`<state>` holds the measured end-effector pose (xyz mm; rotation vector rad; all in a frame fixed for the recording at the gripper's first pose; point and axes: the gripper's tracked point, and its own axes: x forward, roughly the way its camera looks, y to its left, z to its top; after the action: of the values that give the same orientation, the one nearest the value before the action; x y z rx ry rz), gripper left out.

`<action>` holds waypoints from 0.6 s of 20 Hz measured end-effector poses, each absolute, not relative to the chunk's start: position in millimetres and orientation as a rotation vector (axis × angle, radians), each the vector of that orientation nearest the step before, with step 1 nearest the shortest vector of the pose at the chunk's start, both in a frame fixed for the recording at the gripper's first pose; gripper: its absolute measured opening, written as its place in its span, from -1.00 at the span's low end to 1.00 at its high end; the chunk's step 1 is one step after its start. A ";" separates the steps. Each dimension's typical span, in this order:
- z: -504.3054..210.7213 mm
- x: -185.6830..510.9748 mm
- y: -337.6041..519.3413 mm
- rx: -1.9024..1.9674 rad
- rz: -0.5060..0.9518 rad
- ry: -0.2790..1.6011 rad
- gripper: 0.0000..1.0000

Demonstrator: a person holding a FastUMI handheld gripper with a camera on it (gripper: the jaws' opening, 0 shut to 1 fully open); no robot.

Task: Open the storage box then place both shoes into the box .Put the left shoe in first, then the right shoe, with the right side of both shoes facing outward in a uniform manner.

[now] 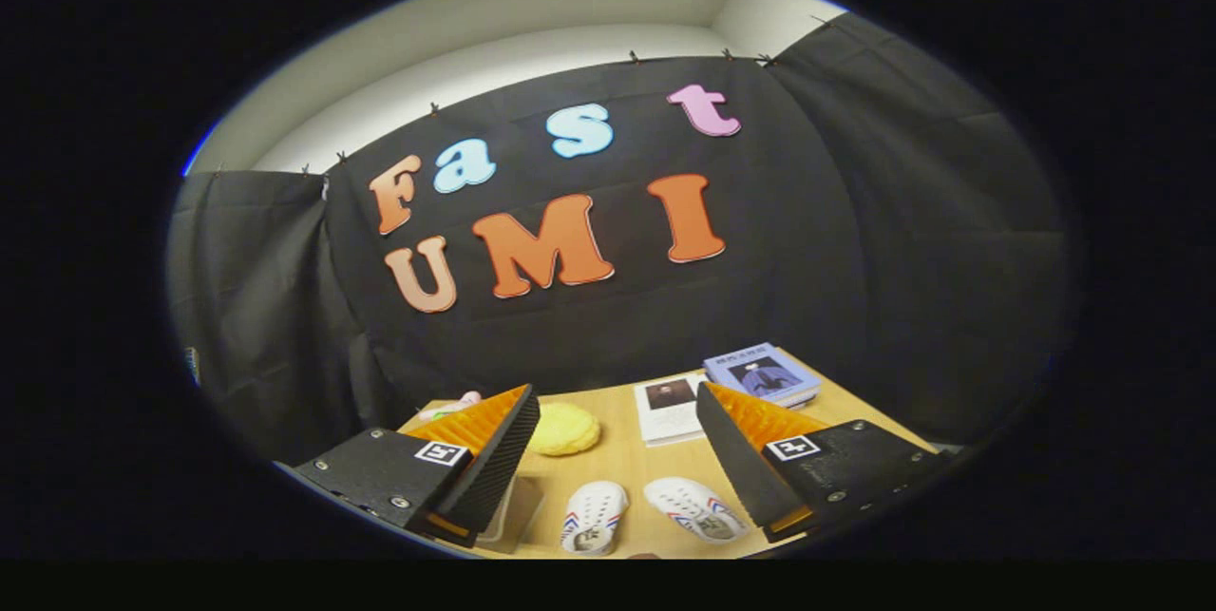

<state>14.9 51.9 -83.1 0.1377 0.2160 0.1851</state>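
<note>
Two small white shoes with red and blue stripes lie on the wooden table (627,459), below and between my fingers. One shoe (594,516) is on the left, the other shoe (696,508) on the right, toes pointing away from me. My gripper (617,407) is open, held well above the table with nothing between its fingers. Part of a clear storage box (508,511) peeks out from under the left finger (494,459); the rest of it is hidden.
A yellow round soft thing (564,429) sits beyond the shoes. A white booklet (668,409) and a blue book (763,373) lie at the back right of the table. A pink object (456,405) shows at the back left.
</note>
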 end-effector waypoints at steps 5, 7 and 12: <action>-129.6 14.3 86.7 0.180 0.285 0.350 0.96; -148.3 11.7 105.3 0.214 0.338 0.416 0.96; -196.2 2.6 146.5 0.389 0.454 0.576 0.97</action>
<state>2.6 146.5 -196.2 0.3894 0.5756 0.4536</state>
